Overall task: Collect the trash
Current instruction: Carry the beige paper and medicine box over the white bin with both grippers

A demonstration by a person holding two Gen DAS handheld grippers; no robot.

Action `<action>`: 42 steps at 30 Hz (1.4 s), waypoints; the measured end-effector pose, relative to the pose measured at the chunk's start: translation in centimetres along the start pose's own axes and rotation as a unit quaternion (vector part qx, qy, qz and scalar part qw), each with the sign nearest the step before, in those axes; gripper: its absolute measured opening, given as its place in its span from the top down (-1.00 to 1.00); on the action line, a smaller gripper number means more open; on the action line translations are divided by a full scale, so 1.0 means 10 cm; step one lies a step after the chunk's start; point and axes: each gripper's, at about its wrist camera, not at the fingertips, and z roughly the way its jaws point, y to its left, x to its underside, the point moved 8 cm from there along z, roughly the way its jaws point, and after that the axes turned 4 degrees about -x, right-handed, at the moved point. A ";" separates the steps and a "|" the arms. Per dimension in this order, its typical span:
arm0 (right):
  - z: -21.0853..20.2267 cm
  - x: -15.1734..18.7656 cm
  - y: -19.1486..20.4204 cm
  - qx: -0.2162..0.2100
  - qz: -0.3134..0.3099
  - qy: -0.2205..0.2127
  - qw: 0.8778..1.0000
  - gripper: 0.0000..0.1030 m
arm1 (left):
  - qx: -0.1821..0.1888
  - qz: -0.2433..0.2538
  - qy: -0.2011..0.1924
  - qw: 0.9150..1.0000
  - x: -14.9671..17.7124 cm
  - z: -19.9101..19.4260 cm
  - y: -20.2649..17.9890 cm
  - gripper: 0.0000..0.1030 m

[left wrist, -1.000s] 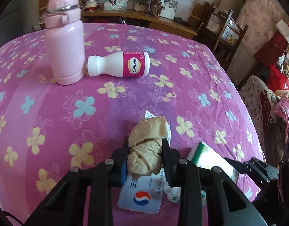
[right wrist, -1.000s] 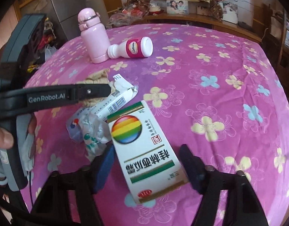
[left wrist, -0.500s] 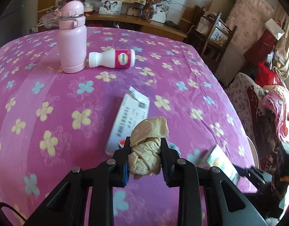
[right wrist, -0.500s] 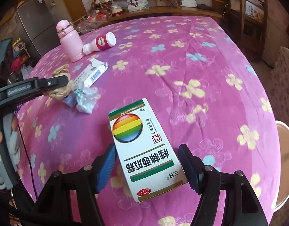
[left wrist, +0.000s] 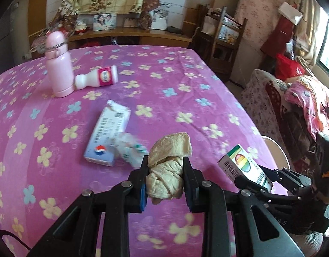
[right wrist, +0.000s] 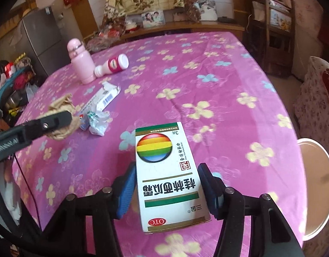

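My left gripper (left wrist: pixel 165 172) is shut on a crumpled beige paper wad (left wrist: pixel 167 167), held above the near part of the pink flowered table (left wrist: pixel 186 111). My right gripper (right wrist: pixel 167 184) is shut on a white medicine box with a rainbow ball (right wrist: pixel 164 171), also lifted; the box shows in the left wrist view (left wrist: pixel 244 167). On the table lie a flattened white carton (left wrist: pixel 107 135), a crumpled plastic wrapper (left wrist: pixel 130 150) and a toppled white yoghurt bottle (left wrist: pixel 98 78). The wad shows at left in the right wrist view (right wrist: pixel 61 120).
A pink flask (left wrist: pixel 58 64) stands upright beside the bottle at the far left. A round white rim (right wrist: pixel 318 184) sits below the table's right edge. A wooden chair (left wrist: pixel 224 40) and cluttered furniture (left wrist: pixel 293 98) stand to the right.
Both grippers have pulled back and risen from the table with their loads; the carton and wrapper now lie farther ahead. The grips have not changed.
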 end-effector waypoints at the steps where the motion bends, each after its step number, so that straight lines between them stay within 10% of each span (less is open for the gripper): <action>1: -0.06 0.01 -0.05 0.001 0.005 -0.005 1.000 -0.16 | 0.003 0.003 0.000 1.000 0.01 0.00 -0.06 0.43; 21: -0.91 0.26 -1.21 0.052 0.092 -0.051 0.993 -0.16 | 0.065 0.090 0.014 0.994 0.09 0.17 -1.52 0.44; 42: -1.24 0.52 -1.96 0.091 0.150 -0.061 0.983 -0.06 | 0.091 0.130 0.032 0.987 0.19 0.38 -2.21 0.44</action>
